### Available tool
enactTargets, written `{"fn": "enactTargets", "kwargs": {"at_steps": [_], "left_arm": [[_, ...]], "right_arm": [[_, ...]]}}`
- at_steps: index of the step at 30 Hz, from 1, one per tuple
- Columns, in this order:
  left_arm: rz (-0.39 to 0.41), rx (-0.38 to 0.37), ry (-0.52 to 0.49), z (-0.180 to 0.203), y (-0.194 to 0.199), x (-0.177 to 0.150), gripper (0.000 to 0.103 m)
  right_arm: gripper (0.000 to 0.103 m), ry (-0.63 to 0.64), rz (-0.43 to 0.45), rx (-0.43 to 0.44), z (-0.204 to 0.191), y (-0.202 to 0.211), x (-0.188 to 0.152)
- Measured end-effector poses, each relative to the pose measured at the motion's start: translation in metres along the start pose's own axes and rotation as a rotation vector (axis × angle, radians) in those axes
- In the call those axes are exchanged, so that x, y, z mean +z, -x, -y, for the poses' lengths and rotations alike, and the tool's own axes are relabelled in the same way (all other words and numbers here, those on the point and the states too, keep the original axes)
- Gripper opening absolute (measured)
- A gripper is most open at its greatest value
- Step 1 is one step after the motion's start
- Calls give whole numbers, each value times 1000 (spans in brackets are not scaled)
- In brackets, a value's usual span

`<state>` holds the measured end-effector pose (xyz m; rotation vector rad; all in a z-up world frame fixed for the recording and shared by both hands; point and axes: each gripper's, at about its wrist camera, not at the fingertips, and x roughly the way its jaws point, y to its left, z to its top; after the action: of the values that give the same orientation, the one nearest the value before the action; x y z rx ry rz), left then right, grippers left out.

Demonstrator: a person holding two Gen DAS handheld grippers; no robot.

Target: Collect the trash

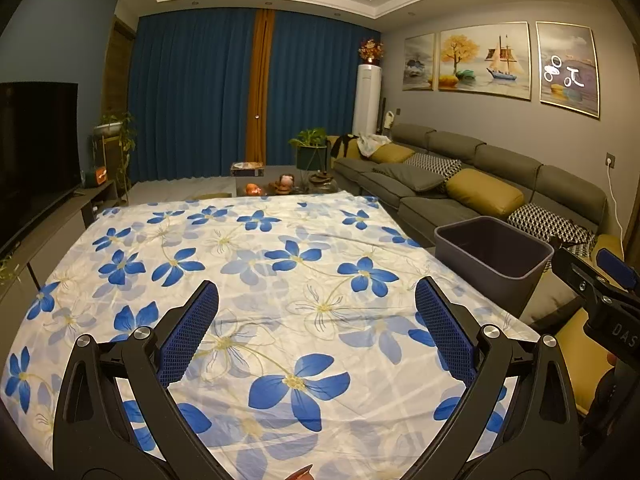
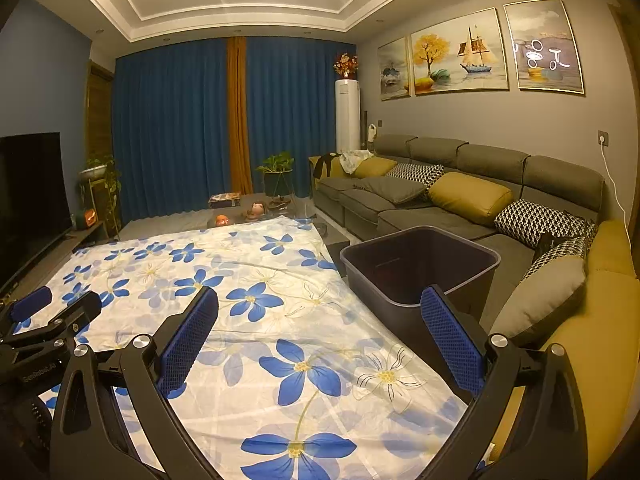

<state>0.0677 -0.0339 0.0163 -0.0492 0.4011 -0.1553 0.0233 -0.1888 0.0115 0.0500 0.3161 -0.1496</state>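
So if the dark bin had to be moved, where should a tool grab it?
Take the bin by its near rim wall, coming from above with the right tool, one finger inside and one outside. It stands upright and open-topped, its thin rim exposed; the body looks too wide for the jaws to span.

One bin (image 2: pixel 420 268), two grippers (both spread wide), three paintings (image 2: pixel 456 56).
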Motion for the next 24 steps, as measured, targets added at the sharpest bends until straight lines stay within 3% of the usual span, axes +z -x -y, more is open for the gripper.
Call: {"fn": "enactTargets", "kwargs": {"at_steps": [24], "left_arm": [[-4,-11,-4,4,-1,1,97]], "right_arm": [[97,-8,-4,3,1,0,0]]}}
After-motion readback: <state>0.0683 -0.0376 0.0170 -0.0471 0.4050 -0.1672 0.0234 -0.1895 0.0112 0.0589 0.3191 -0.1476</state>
